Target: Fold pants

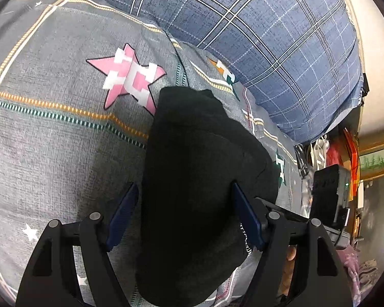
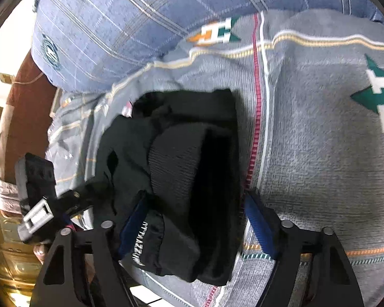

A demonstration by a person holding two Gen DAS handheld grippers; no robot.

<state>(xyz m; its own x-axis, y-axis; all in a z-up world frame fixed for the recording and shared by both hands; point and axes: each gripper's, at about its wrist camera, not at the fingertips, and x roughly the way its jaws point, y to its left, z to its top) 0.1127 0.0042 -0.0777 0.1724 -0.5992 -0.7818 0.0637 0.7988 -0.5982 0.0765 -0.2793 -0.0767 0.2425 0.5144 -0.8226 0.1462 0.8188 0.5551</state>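
The black fabric pants (image 1: 192, 192) lie in a thick, compact folded bundle on a bed, dark enough that most creases are lost. From the right wrist view the black fabric pants (image 2: 181, 179) show several stacked layers, with a ribbed knit band curving over the top and a smoother, slightly shiny layer at the near left. That shiny layer carries a line of small white lettering along its edge; it is upside down and too blurred to read with confidence.

The left gripper (image 1: 184, 215) straddles the bundle, its blue-padded fingers (image 1: 245, 217) set wide on either side of the cloth; whether the pads press on it I cannot tell. The right gripper (image 2: 194, 225) also stands wide over the near end of the bundle, one blue finger lying against the lettered layer, the other just beside the far edge.

Beneath is a grey woven bedspread (image 1: 51, 153) with striped lines, a pink-and-white star (image 1: 130, 79) and green-and-white stars (image 2: 381, 102). Behind it rests a blue plaid pillow (image 1: 268, 25) bearing a small round emblem.
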